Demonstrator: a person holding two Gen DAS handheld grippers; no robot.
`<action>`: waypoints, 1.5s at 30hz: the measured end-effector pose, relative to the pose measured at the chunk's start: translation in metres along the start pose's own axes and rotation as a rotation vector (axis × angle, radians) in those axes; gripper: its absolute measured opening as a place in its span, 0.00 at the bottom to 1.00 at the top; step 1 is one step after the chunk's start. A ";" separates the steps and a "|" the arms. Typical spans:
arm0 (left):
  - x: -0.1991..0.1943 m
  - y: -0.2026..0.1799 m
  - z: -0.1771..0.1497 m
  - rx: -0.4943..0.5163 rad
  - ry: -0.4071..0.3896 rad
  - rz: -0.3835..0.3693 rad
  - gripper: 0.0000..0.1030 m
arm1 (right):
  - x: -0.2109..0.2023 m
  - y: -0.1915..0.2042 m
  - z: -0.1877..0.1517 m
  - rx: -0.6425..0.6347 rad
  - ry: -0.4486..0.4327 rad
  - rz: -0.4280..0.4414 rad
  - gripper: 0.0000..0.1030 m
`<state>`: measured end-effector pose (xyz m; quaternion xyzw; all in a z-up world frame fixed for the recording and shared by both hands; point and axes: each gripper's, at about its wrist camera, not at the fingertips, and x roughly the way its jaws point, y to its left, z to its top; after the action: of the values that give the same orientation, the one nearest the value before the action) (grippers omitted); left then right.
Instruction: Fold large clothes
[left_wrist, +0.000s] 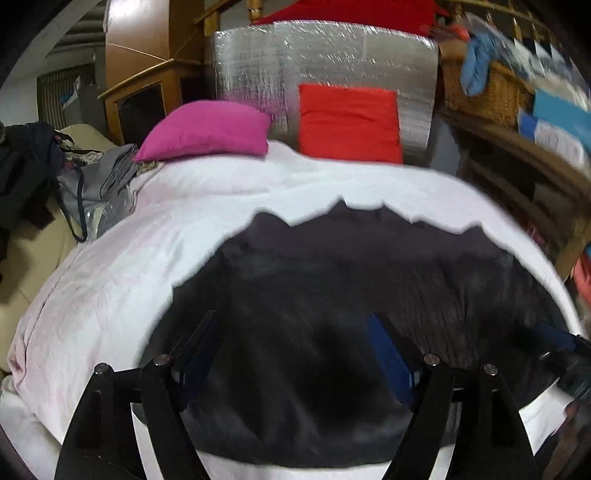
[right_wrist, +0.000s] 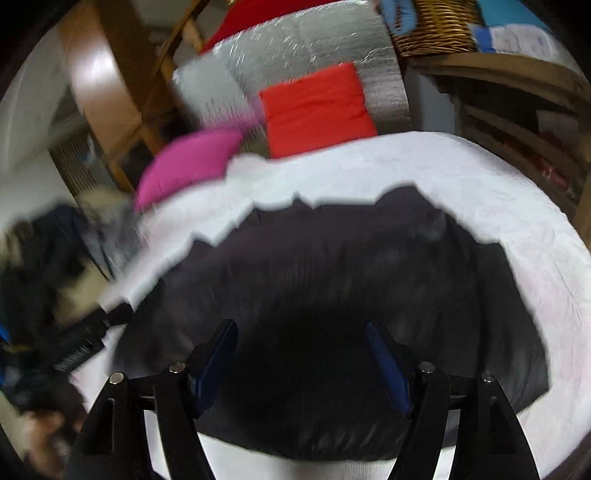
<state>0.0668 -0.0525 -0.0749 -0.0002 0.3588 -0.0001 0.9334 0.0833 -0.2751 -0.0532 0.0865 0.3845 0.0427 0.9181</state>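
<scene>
A large dark grey garment (left_wrist: 369, 266) lies spread flat on the white bed cover (left_wrist: 147, 229), its far edge wavy. My left gripper (left_wrist: 295, 347) hovers over the garment's near part, blue pads wide apart, nothing pinched between them. In the right wrist view the same garment (right_wrist: 351, 266) fills the middle. My right gripper (right_wrist: 301, 354) is open above its near edge, with only cloth lying below. The left tool's black body (right_wrist: 81, 339) and a hand (right_wrist: 40, 432) show at that view's left edge. Both views are blurred.
A pink cushion (left_wrist: 207, 129) and a red cushion (left_wrist: 349, 122) lean at the bed's head against a silver foil panel (left_wrist: 325, 55). Piled clothes and a grey bag (left_wrist: 96, 184) sit left of the bed. A wicker basket (left_wrist: 487, 92) and wooden shelves (left_wrist: 517, 166) stand right.
</scene>
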 end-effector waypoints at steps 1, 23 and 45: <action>0.008 -0.006 -0.010 0.000 0.025 0.018 0.79 | 0.008 0.002 -0.008 -0.009 0.017 -0.030 0.73; 0.023 0.088 -0.028 -0.135 0.052 0.091 0.88 | -0.033 -0.084 -0.020 0.167 -0.039 -0.158 0.76; -0.090 0.038 -0.008 -0.070 0.010 0.026 0.96 | -0.128 0.027 -0.034 0.000 -0.033 -0.073 0.80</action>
<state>-0.0052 -0.0145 -0.0205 -0.0281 0.3631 0.0246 0.9310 -0.0312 -0.2624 0.0177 0.0734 0.3720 0.0077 0.9253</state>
